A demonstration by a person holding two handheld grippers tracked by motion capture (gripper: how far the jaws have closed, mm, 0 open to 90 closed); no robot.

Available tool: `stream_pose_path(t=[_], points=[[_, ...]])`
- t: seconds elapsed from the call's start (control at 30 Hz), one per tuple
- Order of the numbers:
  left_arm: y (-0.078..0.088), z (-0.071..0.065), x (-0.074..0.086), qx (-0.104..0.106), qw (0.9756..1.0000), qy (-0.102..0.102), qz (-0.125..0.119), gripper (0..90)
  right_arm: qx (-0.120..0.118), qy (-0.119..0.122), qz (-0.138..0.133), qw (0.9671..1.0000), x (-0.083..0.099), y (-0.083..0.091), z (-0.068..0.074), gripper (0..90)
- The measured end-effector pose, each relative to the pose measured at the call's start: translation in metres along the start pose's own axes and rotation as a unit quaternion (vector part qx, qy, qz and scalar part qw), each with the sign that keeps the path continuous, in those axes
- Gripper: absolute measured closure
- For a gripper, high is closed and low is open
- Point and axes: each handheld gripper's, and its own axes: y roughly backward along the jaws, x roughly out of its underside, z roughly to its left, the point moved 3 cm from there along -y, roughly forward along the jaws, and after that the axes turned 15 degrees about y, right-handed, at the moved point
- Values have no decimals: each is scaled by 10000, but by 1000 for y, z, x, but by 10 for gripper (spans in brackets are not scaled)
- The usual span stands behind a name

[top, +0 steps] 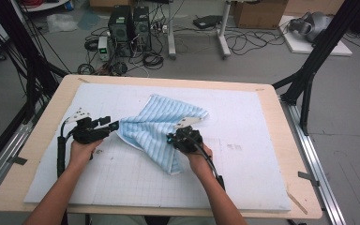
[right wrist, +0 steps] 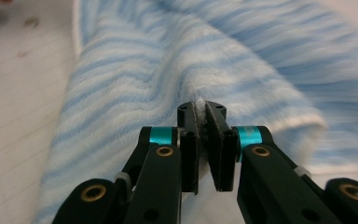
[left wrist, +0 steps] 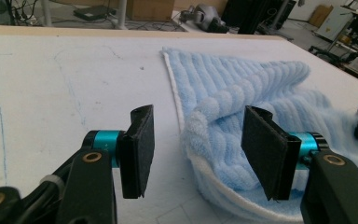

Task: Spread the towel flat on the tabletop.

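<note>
A light blue striped towel (top: 161,123) lies crumpled in the middle of the white mat (top: 243,154). My left gripper (top: 114,124) stands open at the towel's left edge; in the left gripper view (left wrist: 196,149) a bunched fold of towel (left wrist: 223,112) sits between the pads without being pressed. My right gripper (top: 169,139) is over the towel's near right part. In the right gripper view (right wrist: 201,112) its jaws pinch a thin fold of the towel (right wrist: 158,84).
The mat covers a wooden table (top: 290,140). Black frame legs (top: 309,70) stand at the table's far right and far left. Computers and cables (top: 131,33) lie on the floor beyond the far edge.
</note>
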Motion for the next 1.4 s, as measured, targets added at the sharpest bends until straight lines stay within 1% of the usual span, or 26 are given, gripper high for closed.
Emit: stream_pose_path(t=[0.07, 0.1, 0.13, 0.23, 0.27, 0.3, 0.33, 0.37, 0.4, 0.43, 0.47, 0.5, 0.63, 0.7, 0.73, 0.8, 0.9, 0.93, 1.03, 1.07, 1.1, 1.17, 1.2, 1.23, 1.33, 1.4], points=[[0, -2, 0, 1, 10000, -68, 5, 441, 150, -147, -70, 9998, -1, 5, -13, 841], [-1, -4, 0, -6, 9999, -103, 9, 439, 375, -160, -77, 9991, -4, 9, -25, 844], [-1, -5, 1, 3, 9999, -150, 15, 439, 375, -160, -77, 9991, -4, 9, -25, 844], [-4, -10, 3, 24, 9996, -267, 86, 439, 796, -103, 50, 9968, -8, 11, -44, 847], [-4, -11, 4, 40, 9995, -291, 111, 439, 1065, -158, 168, 9940, -7, 10, -58, 850], [-5, -12, 4, 54, 9993, -338, 146, 439, 1065, -158, 168, 9940, -7, 10, -58, 850], [-6, -14, 5, 79, 9992, -359, 160, 439, 1198, -156, 230, 9924, -5, 9, -66, 850], [-6, -15, 5, 97, 9991, -377, 178, 439, 1357, -233, 338, 9899, -1, 7, -80, 850], [-6, -16, 6, 103, 9989, -407, 193, 439, 1357, -233, 338, 9899, -1, 7, -80, 850], [-6, -17, 6, 117, 9988, -427, 205, 439, 1554, -248, 405, 9867, 3, 5, -93, 850], [-7, -18, 6, 127, 9988, -431, 206, 439, 1554, -248, 405, 9867, 3, 5, -93, 850], [-7, -18, 7, 133, 9986, -447, 233, 439, 1705, -276, 544, 9835, 7, 4, -104, 850], [-9, -20, 9, 171, 9984, -458, 269, 439, 1894, -319, 660, 9792, 12, 2, -117, 850], [-10, -22, 9, 205, 9981, -490, 302, 439, 2132, -381, 702, 9737, 14, 3, -126, 850], [-10, -23, 10, 229, 9980, -498, 321, 439, 2132, -381, 702, 9737, 14, 3, -126, 850], [-12, -25, 12, 321, 9975, -500, 380, 439, 2282, -388, 721, 9702, 16, 4, -130, 846], [-15, -28, 15, 363, 9964, -596, 486, 439, 2121, -542, 747, 9729, 20, 4, -129, 791], [-16, -29, 16, 367, 9960, -622, 516, 439, 1994, -546, 558, 9768, 20, 8, -126, 721], [-18, -33, 19, 376, 9950, -699, 609, 440, 1830, -537, 318, 9811, 20, 18, -117, 616], [-19, -34, 20, 396, 9947, -720, 626, 440, 1830, -537, 318, 9811, 20, 18, -117, 616], [-22, -39, 21, 458, 9939, -760, 648, 445, 1611, -488, 183, 9856, 22, 25, -110, 554], [-24, -42, 23, 480, 9934, -799, 676, 452, 1473, -373, 104, 9883, 27, 34, -102, 514], [-28, -49, 24, 565, 9917, -863, 773, 453, 1391, -356, 94, 9896, 30, 38, -97, 502], [-28, -49, 24, 565, 9917, -863, 773, 457, 1374, -318, 49, 9900, 33, 44, -93, 496], [-37, -60, 27, 693, 9892, -905, 925, 467, 1344, -153, -96, 9908, 40, 55, -84, 495], [-44, -69, 31, 693, 9870, -1040, 1015, 470, 1141, -53, -187, 9933, 47, 62, -74, 481]])
